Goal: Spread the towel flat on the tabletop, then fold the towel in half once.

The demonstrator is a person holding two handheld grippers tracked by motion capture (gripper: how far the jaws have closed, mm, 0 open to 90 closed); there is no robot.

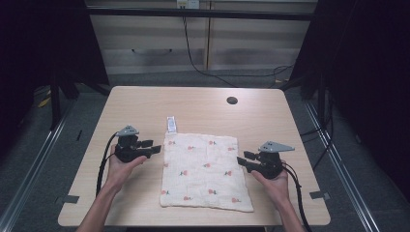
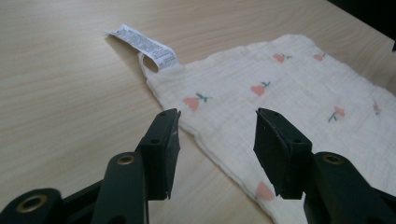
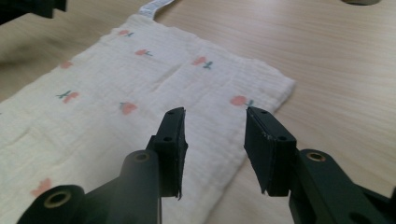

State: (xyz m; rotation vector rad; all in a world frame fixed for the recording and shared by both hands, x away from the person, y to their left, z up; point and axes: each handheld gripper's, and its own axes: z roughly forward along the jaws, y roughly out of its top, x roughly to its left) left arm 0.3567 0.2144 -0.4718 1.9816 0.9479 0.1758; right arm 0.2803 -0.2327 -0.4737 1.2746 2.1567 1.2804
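— So where is the cloth (image 1: 205, 170)?
— Flat on the worktop (image 1: 145, 104), between both grippers.
— Their jaws?
— Left gripper (image 1: 155, 148) and right gripper (image 1: 243, 159) both gape, each just beside a cloth edge, holding nothing.

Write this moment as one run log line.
left gripper: open, at cloth left edge | right gripper: open, at right edge | cloth: flat

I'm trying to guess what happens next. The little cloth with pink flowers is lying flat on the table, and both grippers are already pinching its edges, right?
Not quite. The cloth does lie flat on the table, but neither gripper is pinching it. The left gripper and the right gripper are both open, jaws apart above the cloth's edges, as each gripper view shows.
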